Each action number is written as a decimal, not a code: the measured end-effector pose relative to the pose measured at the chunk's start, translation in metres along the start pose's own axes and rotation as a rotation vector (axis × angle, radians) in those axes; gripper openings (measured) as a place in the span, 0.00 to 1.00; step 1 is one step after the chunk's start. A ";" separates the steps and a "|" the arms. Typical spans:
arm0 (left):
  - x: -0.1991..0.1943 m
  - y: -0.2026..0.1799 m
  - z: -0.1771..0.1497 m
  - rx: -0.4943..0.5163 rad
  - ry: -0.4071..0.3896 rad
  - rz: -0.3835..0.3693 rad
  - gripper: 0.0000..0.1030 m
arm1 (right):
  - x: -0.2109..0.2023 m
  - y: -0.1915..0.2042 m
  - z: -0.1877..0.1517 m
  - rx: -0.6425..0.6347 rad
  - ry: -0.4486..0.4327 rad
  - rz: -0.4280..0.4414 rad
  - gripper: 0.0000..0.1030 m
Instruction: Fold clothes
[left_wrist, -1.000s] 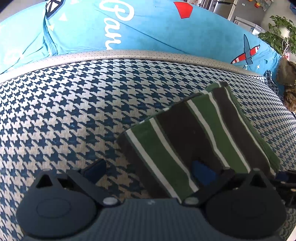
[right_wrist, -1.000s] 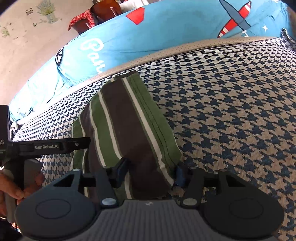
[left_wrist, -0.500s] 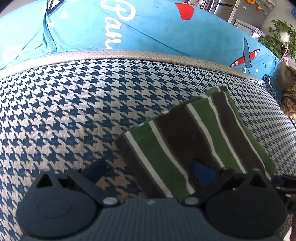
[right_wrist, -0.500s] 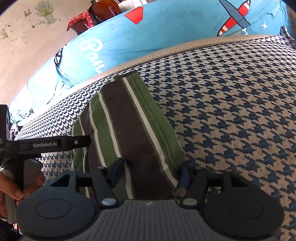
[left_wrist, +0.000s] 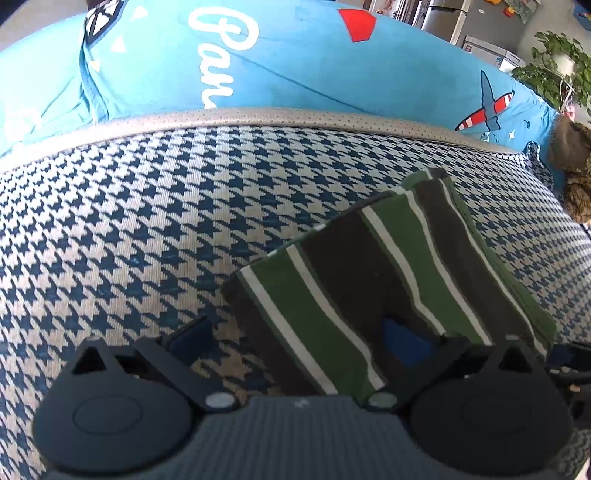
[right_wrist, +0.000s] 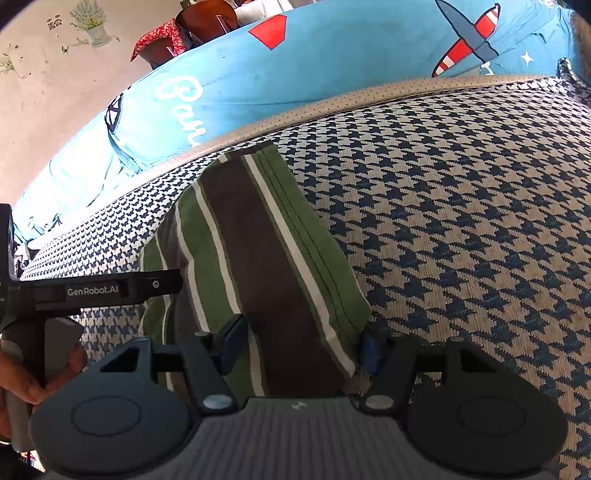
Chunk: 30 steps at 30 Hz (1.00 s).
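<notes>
A folded garment (left_wrist: 388, 280) with green, brown and white stripes lies flat on the houndstooth sofa seat (left_wrist: 129, 229). My left gripper (left_wrist: 295, 339) is open over the garment's near left corner; one blue pad rests on the cloth, the other over the seat. In the right wrist view the same garment (right_wrist: 255, 258) lies between the fingers of my right gripper (right_wrist: 299, 347), which is open and straddles its near end. The left gripper's body (right_wrist: 92, 291) shows at the left edge there, held by a hand.
A bright blue cushion (left_wrist: 277, 62) with white lettering and a plane print runs along the sofa back. A furry brown thing (left_wrist: 572, 166) sits at the far right. A potted plant (left_wrist: 554, 74) and a fridge stand behind the sofa.
Both grippers have drawn back slightly toward me. The right gripper's jaws have opened wider around the garment's end. The garment has stayed flat in place.
</notes>
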<state>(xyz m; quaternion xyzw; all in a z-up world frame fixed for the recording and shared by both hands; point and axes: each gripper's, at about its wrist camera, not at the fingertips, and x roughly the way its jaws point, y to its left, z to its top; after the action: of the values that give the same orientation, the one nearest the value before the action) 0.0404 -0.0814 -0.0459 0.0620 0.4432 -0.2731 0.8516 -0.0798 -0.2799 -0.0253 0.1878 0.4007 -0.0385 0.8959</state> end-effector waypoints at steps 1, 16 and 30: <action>-0.002 -0.002 -0.001 0.009 -0.003 0.000 0.91 | 0.000 0.001 0.000 -0.004 -0.002 -0.003 0.61; -0.036 -0.014 -0.006 0.046 -0.124 0.052 0.20 | -0.014 0.018 -0.001 -0.114 -0.073 -0.029 0.26; -0.075 -0.014 -0.013 0.055 -0.175 0.090 0.20 | -0.037 0.034 0.002 -0.178 -0.174 0.014 0.24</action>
<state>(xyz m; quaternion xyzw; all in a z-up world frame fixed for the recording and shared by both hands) -0.0102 -0.0582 0.0073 0.0812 0.3563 -0.2513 0.8963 -0.0961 -0.2523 0.0132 0.1062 0.3218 -0.0126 0.9407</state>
